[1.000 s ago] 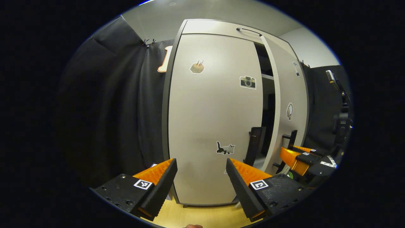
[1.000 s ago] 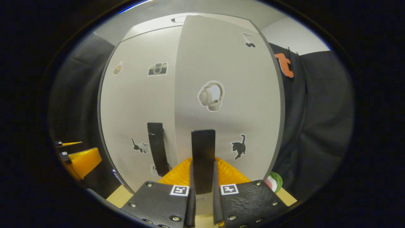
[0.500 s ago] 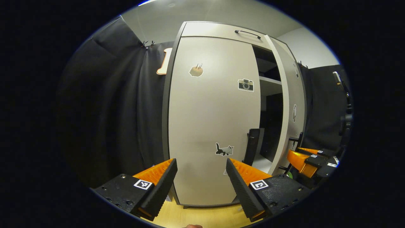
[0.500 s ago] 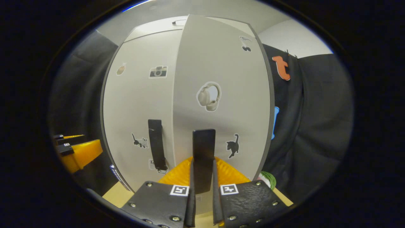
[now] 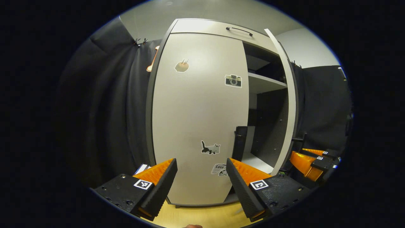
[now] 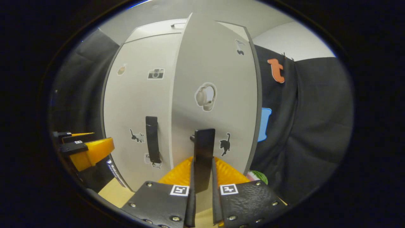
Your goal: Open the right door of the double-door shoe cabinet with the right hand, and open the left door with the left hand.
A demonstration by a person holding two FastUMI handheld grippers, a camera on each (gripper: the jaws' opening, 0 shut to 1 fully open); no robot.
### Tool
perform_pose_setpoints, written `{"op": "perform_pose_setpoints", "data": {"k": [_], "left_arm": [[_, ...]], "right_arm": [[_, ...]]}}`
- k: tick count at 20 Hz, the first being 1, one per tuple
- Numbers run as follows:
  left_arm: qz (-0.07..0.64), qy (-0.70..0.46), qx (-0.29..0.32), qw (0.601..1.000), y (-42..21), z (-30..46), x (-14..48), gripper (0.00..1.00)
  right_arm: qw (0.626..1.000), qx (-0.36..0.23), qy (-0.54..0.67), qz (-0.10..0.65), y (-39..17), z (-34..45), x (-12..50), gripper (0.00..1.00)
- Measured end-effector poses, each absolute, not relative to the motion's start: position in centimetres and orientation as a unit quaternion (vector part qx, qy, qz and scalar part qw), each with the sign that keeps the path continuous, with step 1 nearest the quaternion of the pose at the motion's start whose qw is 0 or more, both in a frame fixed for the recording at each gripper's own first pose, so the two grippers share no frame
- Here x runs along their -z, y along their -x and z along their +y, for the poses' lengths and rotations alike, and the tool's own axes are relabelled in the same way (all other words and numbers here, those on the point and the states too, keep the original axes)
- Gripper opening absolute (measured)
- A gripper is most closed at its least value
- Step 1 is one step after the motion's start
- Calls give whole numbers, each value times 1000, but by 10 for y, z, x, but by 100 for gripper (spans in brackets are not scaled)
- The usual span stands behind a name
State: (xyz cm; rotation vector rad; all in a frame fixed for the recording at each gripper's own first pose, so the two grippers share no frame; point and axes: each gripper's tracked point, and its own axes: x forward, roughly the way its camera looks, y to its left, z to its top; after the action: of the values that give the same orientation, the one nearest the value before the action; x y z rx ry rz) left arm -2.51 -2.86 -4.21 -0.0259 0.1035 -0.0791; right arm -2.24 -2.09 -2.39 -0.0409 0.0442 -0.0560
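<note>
The pale shoe cabinet has stickers on both doors. In the left gripper view its left door (image 5: 196,110) is closed, with a black handle (image 5: 239,144) at its right edge. My left gripper (image 5: 201,161) hangs open in front of that door, apart from it. The right door (image 5: 289,104) stands swung out, seen nearly edge-on, and a shelf (image 5: 265,83) shows inside. In the right gripper view my right gripper (image 6: 203,167) is shut on the right door's black handle (image 6: 204,148). The left door's handle (image 6: 152,139) is just to its left.
Black cloth hangs on both sides of the cabinet. A light wooden floor (image 5: 196,217) runs under it. A green striped round thing (image 6: 258,177) lies low beside the right door. The right gripper (image 5: 311,160) shows past the open door, the left gripper (image 6: 88,152) at the far left.
The right door has swung farther open, pulled by my right gripper on its handle, and the inner shelf now shows. My left gripper has shifted slightly and stays open.
</note>
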Motion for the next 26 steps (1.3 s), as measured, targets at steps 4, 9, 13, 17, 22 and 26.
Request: {"op": "perform_pose_setpoints", "data": {"k": [4, 9, 13, 17, 22, 26], "left_arm": [[55, 10, 52, 997, 24, -38, 46, 97], [56, 6, 66, 996, 23, -47, 48, 96], [58, 11, 74, 995, 25, -52, 51, 96], [58, 11, 83, 995, 22, -54, 50, 97], [51, 1, 85, 995, 22, -51, 47, 96], [54, 14, 92, 994, 21, -59, 50, 96]], "right_arm": [[999, 37, 25, 21, 31, -27, 26, 21], [999, 45, 16, 20, 42, -33, 29, 21], [999, 37, 14, 23, 44, -45, 35, 7], [998, 64, 4, 14, 56, -43, 33, 7], [996, 81, -22, 19, 69, -68, 38, 6], [995, 100, -18, 16, 79, -78, 38, 7]]}}
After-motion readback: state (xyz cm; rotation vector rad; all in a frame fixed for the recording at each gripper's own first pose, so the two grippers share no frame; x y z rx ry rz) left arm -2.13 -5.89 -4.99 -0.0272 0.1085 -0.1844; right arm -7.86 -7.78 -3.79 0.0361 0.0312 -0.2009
